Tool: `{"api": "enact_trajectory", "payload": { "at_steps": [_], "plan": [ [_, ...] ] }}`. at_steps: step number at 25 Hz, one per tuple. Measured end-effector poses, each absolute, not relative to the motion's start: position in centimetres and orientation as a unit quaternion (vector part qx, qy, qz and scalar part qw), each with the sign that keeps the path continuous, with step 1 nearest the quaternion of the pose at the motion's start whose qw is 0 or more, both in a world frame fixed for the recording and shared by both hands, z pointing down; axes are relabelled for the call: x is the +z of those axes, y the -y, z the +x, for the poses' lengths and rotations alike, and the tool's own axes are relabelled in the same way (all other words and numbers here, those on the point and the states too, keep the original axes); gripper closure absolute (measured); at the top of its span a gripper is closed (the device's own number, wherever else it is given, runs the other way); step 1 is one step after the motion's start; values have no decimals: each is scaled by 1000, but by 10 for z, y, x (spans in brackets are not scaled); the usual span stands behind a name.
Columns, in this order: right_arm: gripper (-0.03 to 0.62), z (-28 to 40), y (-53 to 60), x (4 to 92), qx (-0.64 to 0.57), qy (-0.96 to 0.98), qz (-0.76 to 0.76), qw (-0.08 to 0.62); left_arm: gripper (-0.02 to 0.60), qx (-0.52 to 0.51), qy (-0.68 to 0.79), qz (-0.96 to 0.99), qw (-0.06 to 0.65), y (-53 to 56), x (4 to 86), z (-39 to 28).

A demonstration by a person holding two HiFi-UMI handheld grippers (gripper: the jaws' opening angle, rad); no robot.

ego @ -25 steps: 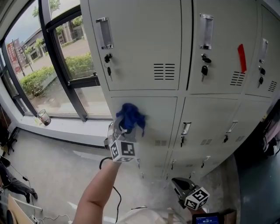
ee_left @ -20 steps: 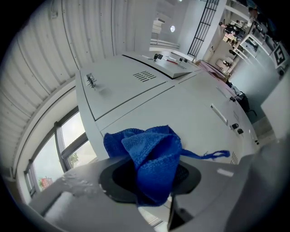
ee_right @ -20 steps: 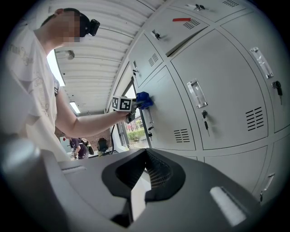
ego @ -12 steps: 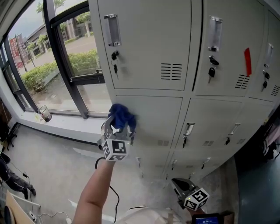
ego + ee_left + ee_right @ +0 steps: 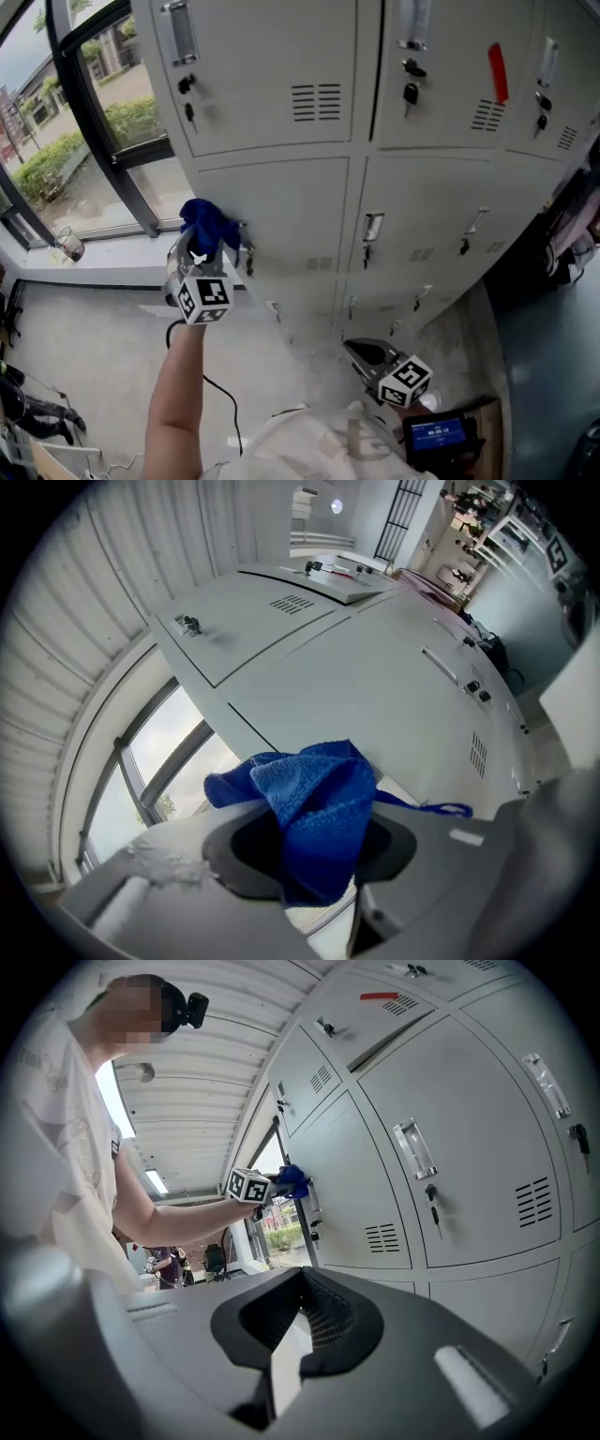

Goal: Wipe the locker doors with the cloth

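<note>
Jaws, left: the left gripper (image 5: 309, 855) is clamped on a bunched blue terry cloth (image 5: 319, 799). The fabric fills the gap between the jaws and bulges out past their tips.
Jaws, right: the right gripper (image 5: 286, 1354) has its jaws pressed together with only a thin sliver of light between them, and nothing is held.
Left arm pose: the bare forearm (image 5: 178, 394) reaches up and forward from the bottom of the head view. It is nearly straight, with the left gripper (image 5: 211, 248) raised to the middle row of lockers and its marker cube facing the camera.
Right hand pose: the right gripper (image 5: 361, 349) hangs low near the person's body. It points toward the bottom lockers, well apart from the left one.
Cloth position: the cloth (image 5: 208, 225) sits at the jaw tips on the left edge of the middle-row locker door (image 5: 281, 211), just beside that door's handle (image 5: 246, 251). Whether it presses on the metal cannot be told.
Edges: the outer corner of the locker bank runs right at the cloth. Left of it stand a dark window frame (image 5: 103, 122) and a sill (image 5: 103, 272) holding a glass cup (image 5: 67, 246).
Open room: bare door face stretches rightward from the cloth to the vent slots (image 5: 319, 263). The next door's handle (image 5: 371, 228) lies beyond the seam.
Above: upper doors with keys hanging in their locks (image 5: 410, 92), one bearing a red strip (image 5: 497, 72).
</note>
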State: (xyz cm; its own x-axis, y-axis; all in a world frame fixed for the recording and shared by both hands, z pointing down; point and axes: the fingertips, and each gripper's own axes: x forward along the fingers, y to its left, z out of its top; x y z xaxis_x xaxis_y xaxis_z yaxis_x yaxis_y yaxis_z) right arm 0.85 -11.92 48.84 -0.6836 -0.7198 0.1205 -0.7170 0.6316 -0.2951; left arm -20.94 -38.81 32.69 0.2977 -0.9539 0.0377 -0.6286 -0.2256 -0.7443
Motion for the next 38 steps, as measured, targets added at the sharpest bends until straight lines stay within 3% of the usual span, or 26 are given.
{"api": "enact_trajectory", "payload": {
  "at_steps": [9, 38],
  "plan": [
    [591, 7, 139, 478, -144, -910, -388, 3, 423, -266, -538, -718, 353, 394, 313, -215],
    [591, 39, 130, 486, -161, -893, -420, 30, 428, -259, -427, -768, 402, 367, 329, -52]
  ]
}}
